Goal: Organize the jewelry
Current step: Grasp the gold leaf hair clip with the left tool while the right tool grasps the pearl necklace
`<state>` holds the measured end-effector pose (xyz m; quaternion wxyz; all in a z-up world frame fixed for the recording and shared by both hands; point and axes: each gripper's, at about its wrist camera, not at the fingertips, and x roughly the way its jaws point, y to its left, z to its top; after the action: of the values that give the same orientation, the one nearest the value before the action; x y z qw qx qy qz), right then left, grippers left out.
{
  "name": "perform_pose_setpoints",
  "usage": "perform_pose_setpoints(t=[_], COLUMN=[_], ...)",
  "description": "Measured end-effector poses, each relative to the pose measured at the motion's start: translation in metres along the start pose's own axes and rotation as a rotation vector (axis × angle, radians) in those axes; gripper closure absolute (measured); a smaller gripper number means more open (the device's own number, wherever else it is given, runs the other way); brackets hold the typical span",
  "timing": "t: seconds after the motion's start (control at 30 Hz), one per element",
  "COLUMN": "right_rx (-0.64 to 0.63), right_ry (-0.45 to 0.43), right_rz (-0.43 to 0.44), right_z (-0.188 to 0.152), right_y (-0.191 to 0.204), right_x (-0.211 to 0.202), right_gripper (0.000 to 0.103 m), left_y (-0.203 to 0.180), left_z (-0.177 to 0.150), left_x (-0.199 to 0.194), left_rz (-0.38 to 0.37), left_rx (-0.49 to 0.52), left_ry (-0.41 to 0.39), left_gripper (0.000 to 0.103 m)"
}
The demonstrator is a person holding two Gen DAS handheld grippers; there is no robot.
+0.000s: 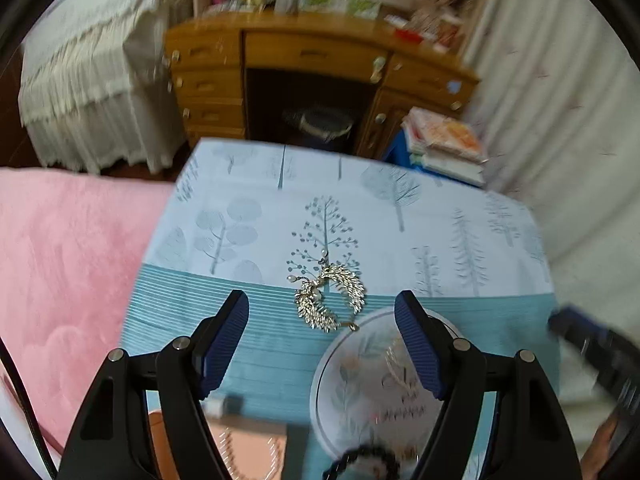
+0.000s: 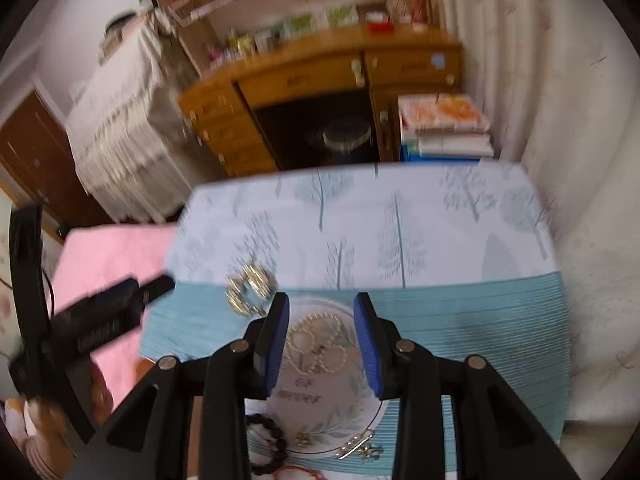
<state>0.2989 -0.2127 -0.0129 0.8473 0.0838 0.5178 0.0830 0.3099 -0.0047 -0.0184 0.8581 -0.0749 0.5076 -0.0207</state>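
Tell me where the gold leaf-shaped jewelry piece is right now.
The gold leaf piece lies on the tree-print cloth just beyond the round plate's far-left rim, centre of the left wrist view; the right wrist view shows it blurred at left.

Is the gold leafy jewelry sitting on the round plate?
No, the gold leafy jewelry lies on the tablecloth, just beyond the round plate.

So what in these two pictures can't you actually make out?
- Plate lettering: both views, blurred, partly behind the gripper fingers.
- Dark bead bracelet: both views, partly behind the gripper frames; cut by the bottom edge in the left view.
- Gold leaf piece: sharp in the left view, a smear in the right.
- Desk clutter: both views, motion blur.
- Right gripper: nothing visibly pinched, pearls lie beyond.
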Motion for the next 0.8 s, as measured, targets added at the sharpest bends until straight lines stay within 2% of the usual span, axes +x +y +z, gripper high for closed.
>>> perform_pose_setpoints(t=[0.1, 0.2, 0.3, 0.43, 0.5, 0.57, 0.8], right_rx=[-0.036, -0.077, -0.109, -0.125, -0.126, -0.124, -0.118], right_ry=[0.085, 0.134, 0.164, 0.163, 0.158, 0.150, 0.142], right_rz=[0.040, 0.050, 0.059, 0.092, 0.100, 0.109, 0.147], right_z=[-0.012, -0.023, -0.029, -0.035, -0.036, -0.035, -0.038], right_y=[0.000, 0.003, 0.005, 0.002, 0.000, -0.004, -0.013], right_x=[0.038, 0.064, 0.082, 0.089, 0.087, 0.086, 0.087], right_gripper=[0.069, 0.069, 0.069, 0.069, 0.069, 0.069, 0.069], left_y=[0.001, -0.001, -0.006, -0.018, -0.024, -0.027, -0.039], left_z=[0.002, 0.000, -0.005, -0.006, -0.006, -0.005, -0.003], left_x=[0.043, 0.075, 0.092, 0.106, 0.112, 0.117, 0.132], left_rz=[-0.025, -0.068, -0.081, -0.079, -0.069, -0.060, 0.008], left_rx=[-0.062, -0.116, -0.132, -0.134, -0.121, -0.118, -0.095], left_ry=[0.070, 0.122, 0.136, 0.119, 0.121, 0.129, 0.133], left_gripper=[0.035, 0.038, 0.039, 0.042, 0.055, 0.062, 0.063])
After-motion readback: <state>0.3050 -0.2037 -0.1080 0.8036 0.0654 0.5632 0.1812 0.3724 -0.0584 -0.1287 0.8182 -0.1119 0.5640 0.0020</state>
